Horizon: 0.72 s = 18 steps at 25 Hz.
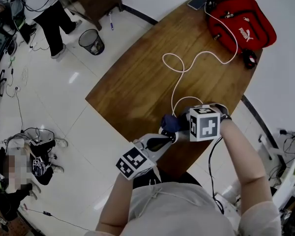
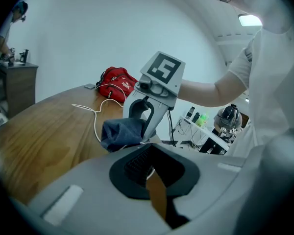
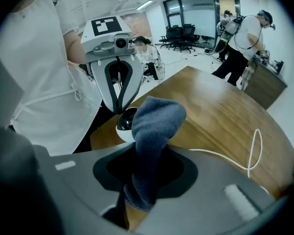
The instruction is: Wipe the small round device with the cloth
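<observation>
The dark blue cloth (image 3: 154, 126) stands bunched between the jaws of my right gripper (image 3: 147, 180), which is shut on it. Its free end rests against the small round device (image 3: 121, 123), a white ball with a black face. In the right gripper view, the fingers of my left gripper (image 3: 118, 106) close together on the device's top, just above the near table edge. The head view shows both grippers meeting at that edge, with the cloth (image 1: 170, 123) between them. From my left gripper (image 2: 152, 175) the cloth (image 2: 121, 133) hangs under the right gripper's fingers (image 2: 146, 112).
A white cable (image 1: 187, 68) loops across the wooden table (image 1: 137, 77) toward a red bag (image 1: 241, 21) at the far end. A phone (image 1: 196, 3) and a small black object (image 1: 249, 58) lie beside the bag. A waste bin (image 1: 91, 41) and a person stand on the floor.
</observation>
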Tool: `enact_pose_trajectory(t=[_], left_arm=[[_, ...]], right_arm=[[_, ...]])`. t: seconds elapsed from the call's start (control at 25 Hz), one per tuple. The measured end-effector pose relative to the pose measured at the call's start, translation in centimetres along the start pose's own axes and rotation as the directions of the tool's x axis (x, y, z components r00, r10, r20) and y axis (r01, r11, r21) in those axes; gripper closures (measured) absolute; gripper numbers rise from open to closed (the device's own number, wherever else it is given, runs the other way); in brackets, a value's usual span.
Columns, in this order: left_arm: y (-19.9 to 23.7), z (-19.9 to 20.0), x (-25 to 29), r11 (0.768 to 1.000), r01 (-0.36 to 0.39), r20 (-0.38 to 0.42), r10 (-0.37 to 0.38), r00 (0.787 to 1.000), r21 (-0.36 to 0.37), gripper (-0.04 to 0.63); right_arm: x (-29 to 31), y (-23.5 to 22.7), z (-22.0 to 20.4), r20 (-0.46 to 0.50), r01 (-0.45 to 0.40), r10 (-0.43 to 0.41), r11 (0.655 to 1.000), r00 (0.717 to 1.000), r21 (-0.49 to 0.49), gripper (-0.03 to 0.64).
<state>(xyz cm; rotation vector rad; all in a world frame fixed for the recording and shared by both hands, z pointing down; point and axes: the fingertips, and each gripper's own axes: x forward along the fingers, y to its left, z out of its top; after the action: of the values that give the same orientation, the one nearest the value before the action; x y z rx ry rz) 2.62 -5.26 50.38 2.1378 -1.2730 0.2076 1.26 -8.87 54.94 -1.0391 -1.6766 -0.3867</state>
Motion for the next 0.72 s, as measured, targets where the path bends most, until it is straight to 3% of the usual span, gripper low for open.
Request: enact_pose_trajectory(t=[0.36,0.56,0.72], left_arm=[[0.2,0.3,-0.2,1.0,0.02,0.041,-0.019,0.999,-0.012,0.589],[0.5,0.0,-0.7,0.999,0.045,0.038,-0.045,0.998,-0.001,0.589],[1.4,0.2,-0.8,0.994,0.084,0.008,-0.085,0.996,0.073,0.589]], right_arm=[[4.4,-1.4,-1.9,-0.069,-0.056,0.059,0.998,0.996,0.035,0.506],[5.8,-1.8,-2.8,0.0,-0.03,0.03,0.979,1.0,0.201,0.506],[3.4,-1.5,-3.0,0.095,0.051,-0.092,0.93,0.991,0.364,0.506]])
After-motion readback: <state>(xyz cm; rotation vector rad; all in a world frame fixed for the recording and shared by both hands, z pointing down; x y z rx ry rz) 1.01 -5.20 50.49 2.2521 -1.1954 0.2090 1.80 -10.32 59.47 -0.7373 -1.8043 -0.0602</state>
